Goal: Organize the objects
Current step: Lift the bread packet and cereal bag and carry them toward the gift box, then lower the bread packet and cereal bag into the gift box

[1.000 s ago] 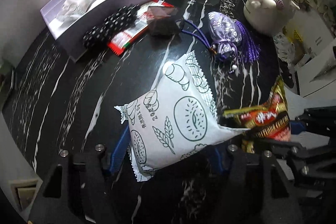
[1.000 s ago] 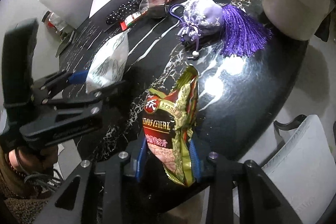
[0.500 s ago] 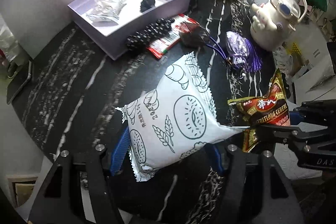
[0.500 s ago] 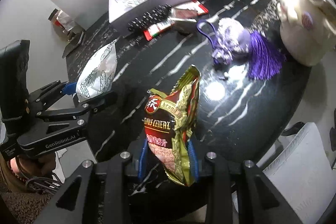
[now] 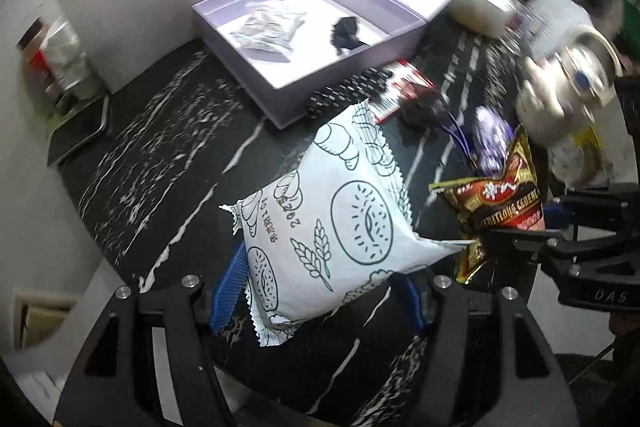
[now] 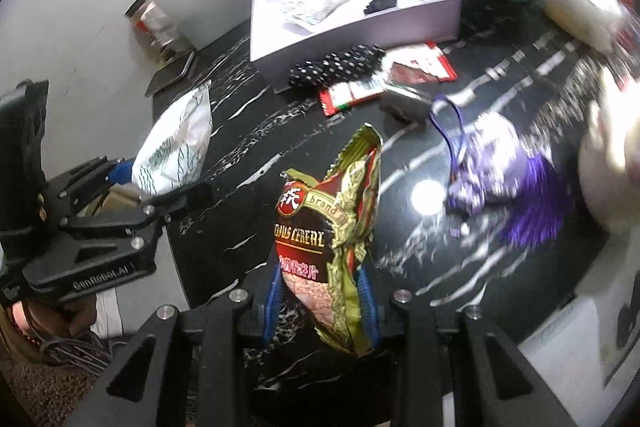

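My left gripper (image 5: 316,291) is shut on a white snack packet with bread drawings (image 5: 336,227) and holds it above the black marble table (image 5: 160,155). My right gripper (image 6: 320,291) is shut on a red and gold cereal packet (image 6: 332,227), also raised; that packet shows at the right of the left wrist view (image 5: 500,207). The left gripper with the white packet (image 6: 176,147) shows at the left of the right wrist view. An open lilac box (image 5: 312,39) stands at the far side, holding a silver packet (image 5: 268,31) and a small black item (image 5: 344,31).
On the table lie a black dotted pouch (image 6: 340,63), a red and white sachet (image 6: 360,87), a dark small bag (image 6: 404,103), and a purple tasselled pouch (image 6: 496,167). A cream kettle (image 5: 568,95) stands at the right. A phone (image 5: 76,135) lies at the left edge.
Both grippers have risen and pulled back with their packets; the table looks farther and the box's inside is now in full view.
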`<state>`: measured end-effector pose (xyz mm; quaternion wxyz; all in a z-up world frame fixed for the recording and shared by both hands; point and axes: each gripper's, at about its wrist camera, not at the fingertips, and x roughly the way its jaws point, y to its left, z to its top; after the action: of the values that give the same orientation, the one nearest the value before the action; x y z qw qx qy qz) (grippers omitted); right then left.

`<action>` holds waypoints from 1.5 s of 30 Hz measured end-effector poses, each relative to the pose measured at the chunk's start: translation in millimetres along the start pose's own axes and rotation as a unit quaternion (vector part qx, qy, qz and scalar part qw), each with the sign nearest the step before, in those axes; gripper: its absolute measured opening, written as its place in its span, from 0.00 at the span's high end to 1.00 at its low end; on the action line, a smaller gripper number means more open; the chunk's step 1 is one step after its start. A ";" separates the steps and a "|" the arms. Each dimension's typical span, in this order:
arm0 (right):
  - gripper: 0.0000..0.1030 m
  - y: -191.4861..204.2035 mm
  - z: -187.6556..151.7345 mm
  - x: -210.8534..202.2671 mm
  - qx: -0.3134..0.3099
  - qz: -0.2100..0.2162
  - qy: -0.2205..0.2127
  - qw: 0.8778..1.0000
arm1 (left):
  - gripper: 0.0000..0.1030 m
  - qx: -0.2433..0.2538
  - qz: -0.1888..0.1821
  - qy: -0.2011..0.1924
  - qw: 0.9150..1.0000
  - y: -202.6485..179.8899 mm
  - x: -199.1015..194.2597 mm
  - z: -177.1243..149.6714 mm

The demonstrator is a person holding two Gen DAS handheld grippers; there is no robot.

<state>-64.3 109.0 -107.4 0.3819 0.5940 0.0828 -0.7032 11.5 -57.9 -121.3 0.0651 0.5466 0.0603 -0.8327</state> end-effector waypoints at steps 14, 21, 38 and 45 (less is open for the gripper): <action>0.68 -21.0 57.5 -10.2 -0.118 0.040 0.039 0.991 | 0.38 -0.113 0.056 -0.006 0.992 -24.8 -7.1 31.0; 0.68 -31.8 79.2 -21.5 -0.129 0.040 0.042 0.990 | 0.39 -0.125 0.061 -0.015 0.990 -38.3 -11.3 55.0; 0.68 -33.1 155.0 -23.0 -0.120 0.029 0.023 0.992 | 0.39 -0.120 0.059 -0.035 0.990 -15.3 -0.2 133.9; 0.68 -31.2 191.7 -2.4 -0.108 0.022 0.024 0.994 | 0.39 -0.113 0.056 -0.038 0.991 2.4 20.3 170.5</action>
<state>-232.1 22.3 -62.0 0.4572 0.5675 0.1545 -0.6671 -150.0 -90.4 -72.7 0.1758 0.5062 0.1209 -0.8356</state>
